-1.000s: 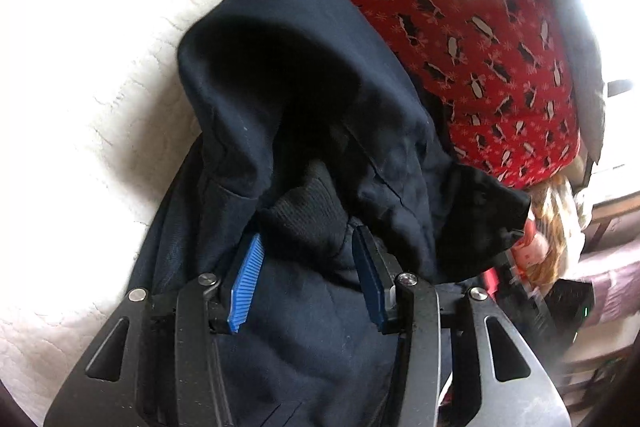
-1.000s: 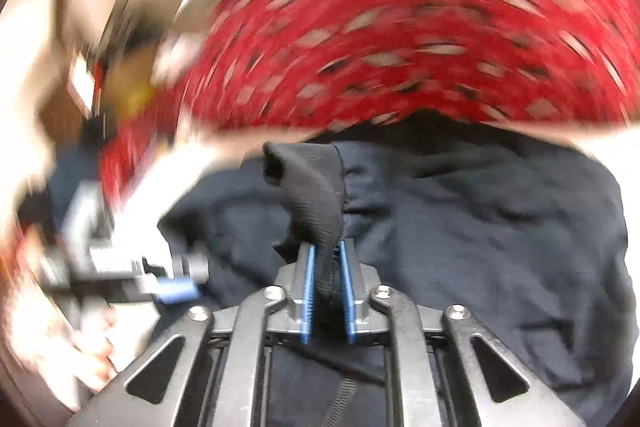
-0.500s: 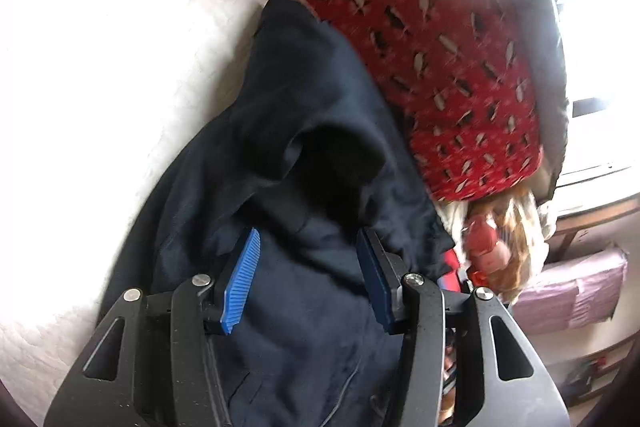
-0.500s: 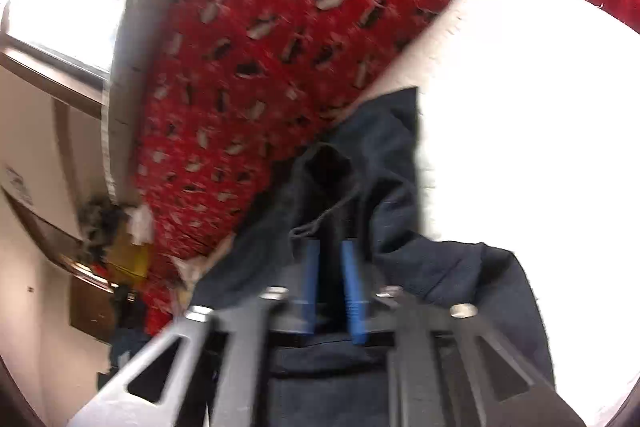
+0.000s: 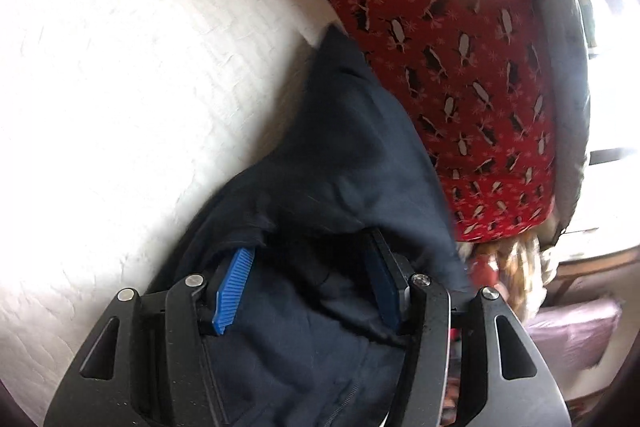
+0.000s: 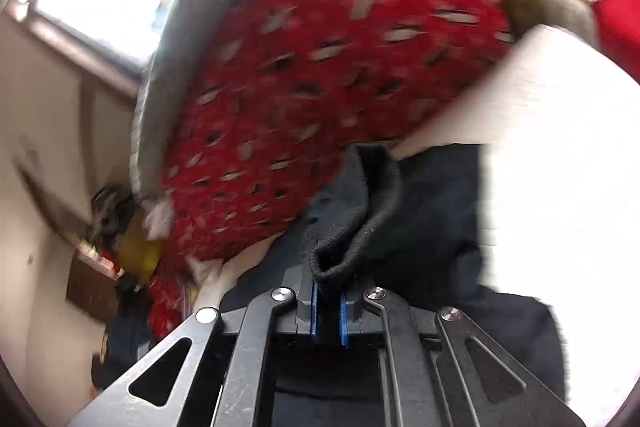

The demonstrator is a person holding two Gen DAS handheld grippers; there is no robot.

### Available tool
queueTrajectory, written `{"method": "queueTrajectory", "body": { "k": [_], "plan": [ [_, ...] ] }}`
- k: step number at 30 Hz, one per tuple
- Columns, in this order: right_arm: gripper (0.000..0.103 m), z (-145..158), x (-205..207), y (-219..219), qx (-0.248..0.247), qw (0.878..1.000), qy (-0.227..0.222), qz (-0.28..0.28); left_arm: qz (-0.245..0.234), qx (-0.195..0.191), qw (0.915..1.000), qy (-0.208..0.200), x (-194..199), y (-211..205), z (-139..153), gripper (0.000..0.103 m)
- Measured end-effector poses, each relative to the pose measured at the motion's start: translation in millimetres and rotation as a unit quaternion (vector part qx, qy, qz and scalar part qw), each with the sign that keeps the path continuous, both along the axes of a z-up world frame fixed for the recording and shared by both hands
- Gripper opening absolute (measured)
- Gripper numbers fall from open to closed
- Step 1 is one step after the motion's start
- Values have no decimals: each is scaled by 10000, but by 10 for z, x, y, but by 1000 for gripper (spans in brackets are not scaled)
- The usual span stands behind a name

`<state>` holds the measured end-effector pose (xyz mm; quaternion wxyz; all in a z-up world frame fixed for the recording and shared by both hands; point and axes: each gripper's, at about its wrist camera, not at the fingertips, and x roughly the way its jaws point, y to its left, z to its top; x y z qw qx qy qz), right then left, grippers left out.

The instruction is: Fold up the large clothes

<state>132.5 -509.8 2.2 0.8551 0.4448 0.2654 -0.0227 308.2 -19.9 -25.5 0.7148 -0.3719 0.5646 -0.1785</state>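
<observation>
The dark navy garment (image 5: 344, 155) lies on the white bed (image 5: 132, 75), beside a red penguin-print blanket (image 5: 452, 39). The left tongs (image 5: 308, 279) stand half wide over its folds, gripping nothing. The right tongs (image 6: 329, 307) are clamped on its black ribbed cuff (image 6: 360, 211).

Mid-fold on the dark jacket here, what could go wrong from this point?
The right hand-held gripper pinches only the ribbed cuff; it could slip out. The left hand-held gripper stands open with the dark jacket draped over its pads, so cloth may snag. The red penguin blanket crowds the jacket.
</observation>
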Motion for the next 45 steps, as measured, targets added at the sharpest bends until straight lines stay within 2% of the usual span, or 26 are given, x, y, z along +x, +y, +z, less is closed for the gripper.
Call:
{"method": "queueTrajectory", "body": {
  "k": [3, 4, 6, 8, 10, 12, 13, 14, 15, 16, 19, 21, 22, 24, 25, 26, 28, 30, 32, 33, 35, 36, 38, 40, 42, 45],
  "plan": [
    [6, -374, -22, -131, -41, 9958, 905, -116, -3, -91, 9999, -80, -82, -20, 55, 54],
    [6, -464, -59, -147, 35, 9953, 955, -140, -41, -132, 9998, -149, -111, -56, 100, 54],
    [7, -504, -130, -157, 277, 9968, 722, -189, -100, -238, 9993, -284, -160, -125, 171, 54],
    [11, -488, -143, -157, 324, 9967, 692, -260, -231, -290, 9987, -352, -147, -229, 203, 64],
    [13, -462, -94, -120, 272, 9965, 756, -238, -295, -90, 9989, -362, -75, -335, 171, 66],
    [17, -458, -65, -101, 190, 9960, 848, -212, -245, 70, 9996, -84, 32, -404, 32, 66],
    [18, -409, -80, -85, 166, 9957, 891, -204, -191, 43, 9998, 54, 88, -419, -31, 61],
    [18, -382, -87, -66, 127, 9955, 920, -177, -147, 77, 9999, 43, 119, -417, -28, 37],
    [13, -335, -54, -49, 72, 9958, 903, -94, -118, 154, 9998, -57, 148, -396, 26, 24],
    [7, -216, -44, -22, 90, 9975, 693, 62, -122, 144, 9997, -177, 158, -364, 89, 10],
    [6, 36, -210, -39, 568, 9981, -146, 176, 121, 193, 9986, -467, 91, -158, 277, 8],
    [6, 65, -300, -61, 573, 9980, -214, 163, 42, 185, 9991, -383, 32, -121, 213, 8],
    [6, -15, -288, -50, 457, 9987, 53, 211, -51, 220, 9993, -315, 14, -131, 146, 8],
    [7, -249, -211, 5, -15, 9949, 981, 240, -222, 383, 9989, -151, -5, -185, -19, 8],
    [8, -414, -156, 53, -191, 9874, 1525, 384, -263, 379, 9989, -85, -23, -191, -83, 8],
    [9, -517, -154, 101, -208, 9820, 1810, 492, -280, 259, 9993, -42, -35, -173, -147, 8],
    [17, -399, -252, 158, -361, 9828, 1788, 302, -248, 62, 9996, -81, -41, -129, -170, 8],
    [18, -70, -360, 259, -978, 9799, 1738, -85, -231, -28, 9996, -183, -63, -91, -153, 9],
    [21, 320, -384, 431, -1528, 9801, 1244, -221, -266, -66, 9990, -348, -94, -92, -102, 21],
    [23, 453, -328, 517, -1644, 9808, 1040, -115, -270, -81, 9987, -434, -107, -84, -87, 25],
    [34, 681, 56, 827, -1609, 9818, 598, 811, -229, -71, 9981, -569, -117, -111, -53, 27],
    [34, 718, 220, 949, -1559, 9800, 507, 1126, -185, 9, 9977, -657, -111, -111, -36, 27],
    [34, 736, 760, 1378, -1412, 9676, 342, 2064, -171, 178, 9968, -760, -106, -102, -15, 23],
    [35, 682, 1132, 1685, -1441, 9590, 355, 2414, -137, 241, 9963, -816, -73, -74, 4, 15],
    [34, 579, 1568, 1995, -1405, 9473, 377, 2856, -122, 346, 9960, -814, -55, -68, -10, 14],
    [36, 369, 2065, 2352, -1592, 9357, 533, 3104, -188, 339, 9967, -708, -30, -56, -67, 11]
  ]
}}
